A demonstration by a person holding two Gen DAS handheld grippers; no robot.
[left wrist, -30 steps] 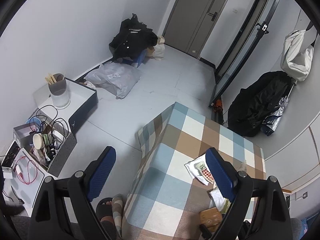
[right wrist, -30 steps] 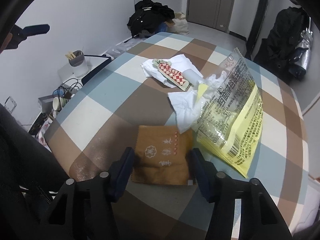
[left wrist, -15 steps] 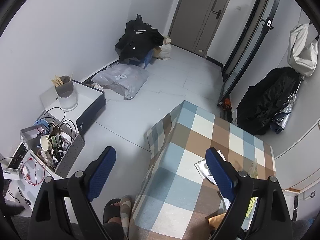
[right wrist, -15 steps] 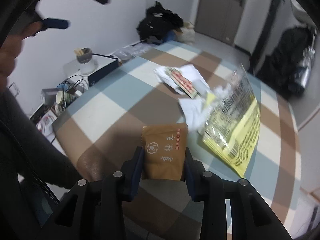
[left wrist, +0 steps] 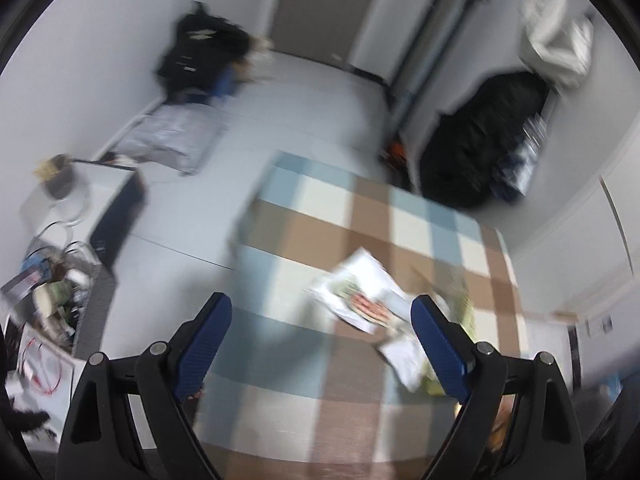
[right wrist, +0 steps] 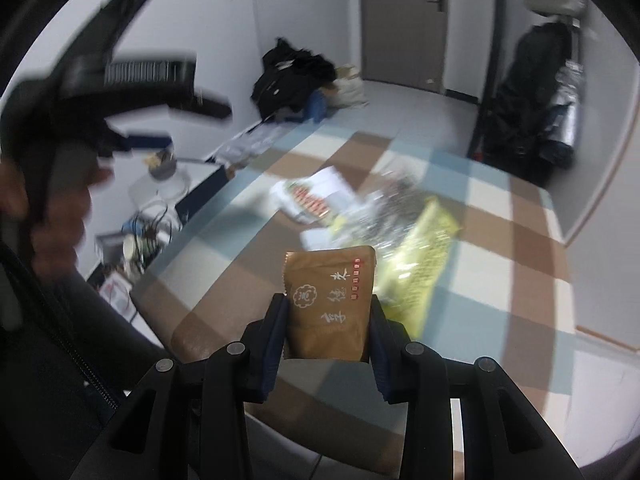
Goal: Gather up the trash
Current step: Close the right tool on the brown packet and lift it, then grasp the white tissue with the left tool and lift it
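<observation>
My right gripper (right wrist: 329,312) is shut on a brown snack packet (right wrist: 330,300) and holds it lifted above the checked table (right wrist: 500,240). On the table lie a yellow plastic bag (right wrist: 416,260), a white wrapper with a red-checked strip (right wrist: 312,200) and crumpled white paper. My left gripper (left wrist: 320,320) is open and empty above the table's near left part; the white wrapper (left wrist: 360,298) lies between its fingers in view, with the paper (left wrist: 404,356) near the right finger. The left gripper also shows at the left of the right wrist view (right wrist: 136,100).
A black bag pile (left wrist: 200,56) and a grey plastic bag (left wrist: 168,140) lie on the floor by the wall. A box with cables and cups (left wrist: 56,292) stands at the left. A black bag (left wrist: 480,140) leans by the door frame.
My right gripper closed on the brown packet and lifted it off the table. My left gripper swung right, over the table toward the white wrapper.
</observation>
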